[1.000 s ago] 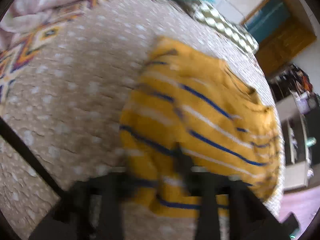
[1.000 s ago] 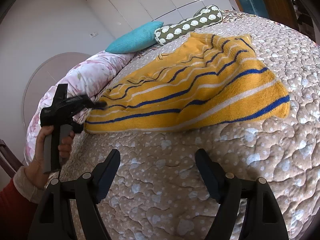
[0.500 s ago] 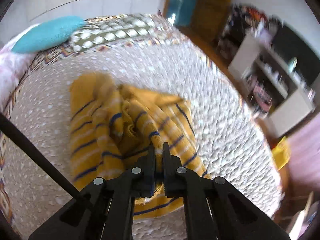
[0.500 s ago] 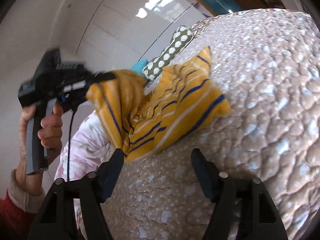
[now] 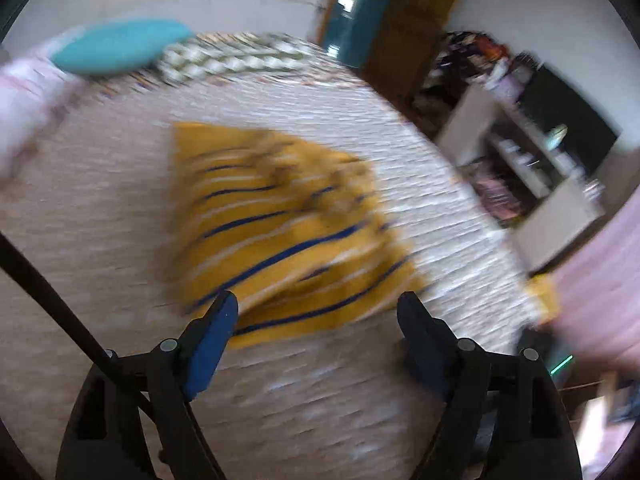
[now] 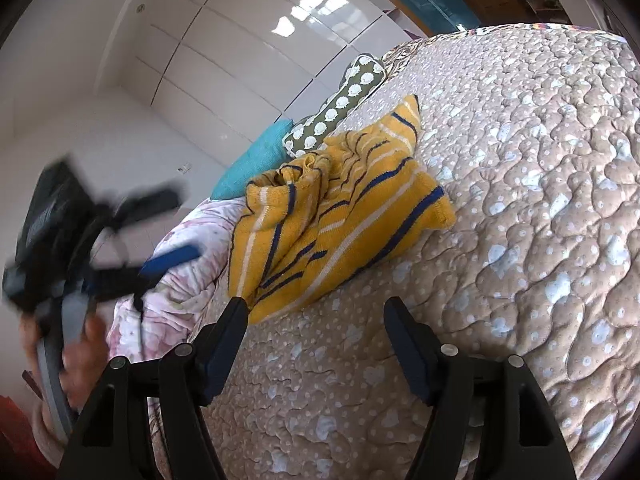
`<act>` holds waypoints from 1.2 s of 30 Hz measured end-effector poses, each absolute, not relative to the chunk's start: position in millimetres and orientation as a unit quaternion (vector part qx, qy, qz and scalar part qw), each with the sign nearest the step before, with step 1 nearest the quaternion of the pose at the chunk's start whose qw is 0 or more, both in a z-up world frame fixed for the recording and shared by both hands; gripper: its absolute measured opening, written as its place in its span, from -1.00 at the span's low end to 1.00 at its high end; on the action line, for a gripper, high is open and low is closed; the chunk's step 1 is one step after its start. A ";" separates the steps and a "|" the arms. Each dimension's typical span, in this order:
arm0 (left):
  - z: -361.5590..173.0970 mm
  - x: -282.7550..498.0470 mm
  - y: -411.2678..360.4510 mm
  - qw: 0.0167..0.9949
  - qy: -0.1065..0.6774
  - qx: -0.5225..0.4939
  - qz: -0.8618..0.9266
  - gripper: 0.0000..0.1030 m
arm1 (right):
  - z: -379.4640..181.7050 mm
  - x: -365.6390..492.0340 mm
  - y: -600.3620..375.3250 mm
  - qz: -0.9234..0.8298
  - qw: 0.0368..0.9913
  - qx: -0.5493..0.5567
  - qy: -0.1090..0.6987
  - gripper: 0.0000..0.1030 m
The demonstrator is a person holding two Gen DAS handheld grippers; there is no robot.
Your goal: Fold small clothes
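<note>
A yellow knit garment with blue and white stripes (image 5: 280, 236) lies loosely folded over itself on the quilted bedspread (image 5: 100, 220); it also shows in the right wrist view (image 6: 340, 216). My left gripper (image 5: 320, 320) is open and empty, just short of the garment's near edge; it shows blurred at the left of the right wrist view (image 6: 168, 232). My right gripper (image 6: 316, 320) is open and empty, its left fingertip close to the garment's lower corner.
A teal pillow (image 5: 116, 46) and a green patterned bolster (image 6: 340, 104) lie at the head of the bed. A pink floral blanket (image 6: 180, 280) lies at the bed's left side. White shelves (image 5: 540, 168) stand beyond the bed's right edge.
My left gripper lifted the garment's edge, carried it over, let it go and opened. The garment now lies doubled and bunched. The right gripper stayed open.
</note>
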State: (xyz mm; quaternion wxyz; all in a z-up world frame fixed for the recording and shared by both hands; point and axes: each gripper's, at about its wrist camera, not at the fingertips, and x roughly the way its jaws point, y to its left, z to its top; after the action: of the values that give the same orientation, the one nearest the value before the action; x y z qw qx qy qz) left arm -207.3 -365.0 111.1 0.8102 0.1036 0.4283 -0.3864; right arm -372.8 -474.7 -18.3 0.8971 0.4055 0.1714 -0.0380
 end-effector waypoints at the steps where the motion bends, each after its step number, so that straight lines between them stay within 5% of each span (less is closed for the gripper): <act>1: 102.9 -209.8 -351.9 0.825 0.414 0.128 -0.361 0.56 | -17.4 -371.2 -474.7 -0.038 0.897 0.403 0.176 0.46; 5: 55.3 -194.4 -305.7 0.854 0.409 0.153 -0.282 0.57 | 7.8 -361.8 -474.1 -0.029 0.905 0.367 0.213 0.47; 9: 8.0 -168.5 -266.6 0.846 0.460 0.072 -0.260 0.56 | 53.1 -340.7 -477.5 -0.051 0.933 0.287 0.210 0.47; 19: -2.3 -174.8 -259.3 0.848 0.436 0.048 -0.297 0.93 | 50.8 -181.8 -525.8 -0.043 0.891 0.316 0.322 0.47; 21: -5.1 -170.8 -264.5 0.846 0.437 0.038 -0.303 0.94 | 47.4 -159.6 -516.3 -0.042 0.892 0.297 0.338 0.25; 22: -4.9 -169.7 -263.5 0.846 0.437 0.034 -0.305 0.95 | 47.1 -149.2 -507.3 -0.049 0.894 0.276 0.350 -0.12; 23: -4.3 -168.0 -263.8 0.845 0.437 0.033 -0.306 0.95 | 46.8 -139.6 -499.6 -0.055 0.895 0.254 0.361 -0.76; 29: -2.5 -169.8 -263.3 0.845 0.437 0.035 -0.305 0.95 | 82.8 -146.5 -476.6 -0.097 0.926 0.146 0.334 -0.85; 36: -3.5 -170.4 -269.1 0.846 0.439 0.052 -0.298 0.97 | 69.6 -220.2 -536.6 -0.161 0.917 0.182 0.316 -0.85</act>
State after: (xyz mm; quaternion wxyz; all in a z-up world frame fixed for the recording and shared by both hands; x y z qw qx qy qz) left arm -170.4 -269.1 -3.5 0.8462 0.0524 0.4385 -0.2981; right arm -220.2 -536.6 69.6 0.9171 0.1819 0.3163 -0.1607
